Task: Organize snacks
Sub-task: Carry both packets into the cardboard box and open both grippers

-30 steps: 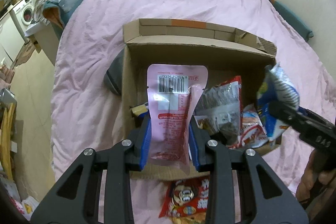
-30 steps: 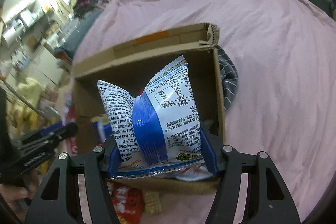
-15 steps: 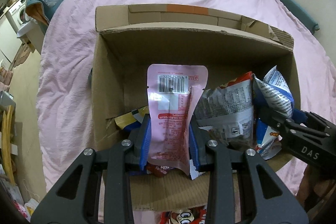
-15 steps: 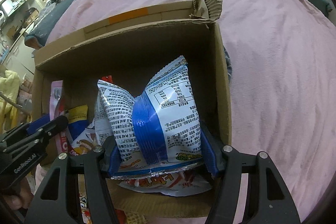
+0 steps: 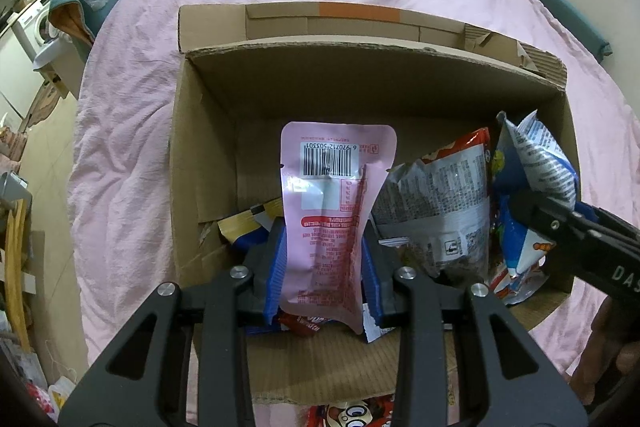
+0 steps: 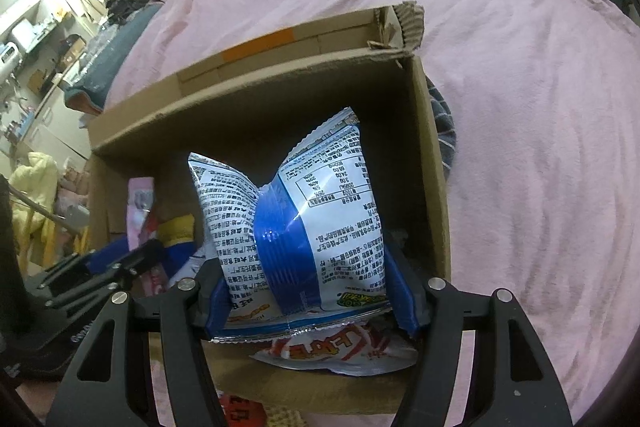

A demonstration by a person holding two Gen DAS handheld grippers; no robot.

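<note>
An open cardboard box [image 5: 208, 131] sits on a pink bed. My left gripper [image 5: 324, 267] is shut on a pink snack pouch [image 5: 336, 203] with a barcode, held upright inside the box at its near side. My right gripper [image 6: 312, 291] is shut on a blue and white snack bag [image 6: 296, 219], held inside the box [image 6: 432, 163] near its right wall. In the left wrist view the right gripper [image 5: 576, 239] shows at the right with that bag [image 5: 536, 155]. A red and grey bag [image 5: 440, 195] stands between them.
Several more snack packs lie on the box floor, one red and white [image 6: 336, 351]. A red pack [image 5: 352, 415] lies on the bed in front of the box. Pink bedding [image 6: 540, 107] surrounds the box. A washing machine [image 5: 36, 23] and clutter stand left.
Both grippers have moved forward and down from above the near edge into the box, each still holding its pack. The box now fills more of both views.
</note>
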